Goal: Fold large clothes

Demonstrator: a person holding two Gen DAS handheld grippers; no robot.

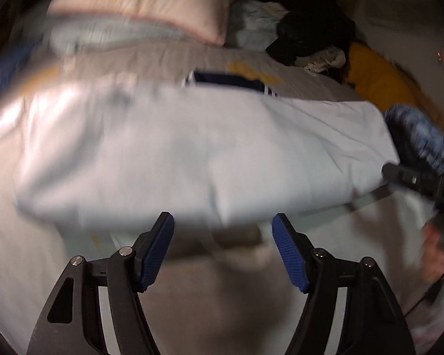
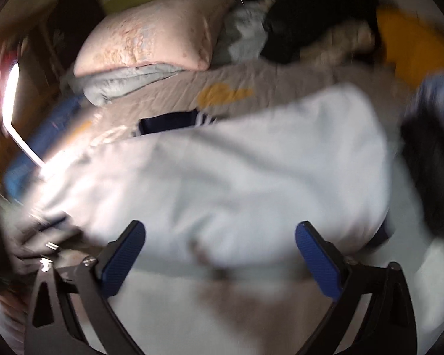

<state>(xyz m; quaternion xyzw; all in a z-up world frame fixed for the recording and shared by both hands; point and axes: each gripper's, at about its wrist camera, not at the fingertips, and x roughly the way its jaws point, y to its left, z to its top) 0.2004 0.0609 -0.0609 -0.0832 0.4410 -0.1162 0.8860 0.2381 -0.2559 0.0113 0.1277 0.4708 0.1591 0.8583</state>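
A large pale blue-white garment (image 1: 198,148) lies folded in a wide band across the bed, with a navy striped collar (image 1: 228,80) at its far edge. It also shows in the right wrist view (image 2: 236,177), collar (image 2: 171,124) behind it. My left gripper (image 1: 223,222) is open and empty, just short of the garment's near edge. My right gripper (image 2: 220,230) is open and empty, just above the near edge. The right gripper's black body (image 1: 420,180) shows at the garment's right end in the left wrist view. Both views are blurred.
A pink pillow (image 2: 151,35) on a grey folded blanket (image 2: 124,80) lies at the head of the bed. A pile of black and light clothes (image 1: 305,29) and a yellow cloth (image 1: 379,82) lie at the back right. A bright lamp (image 2: 11,94) is on the left.
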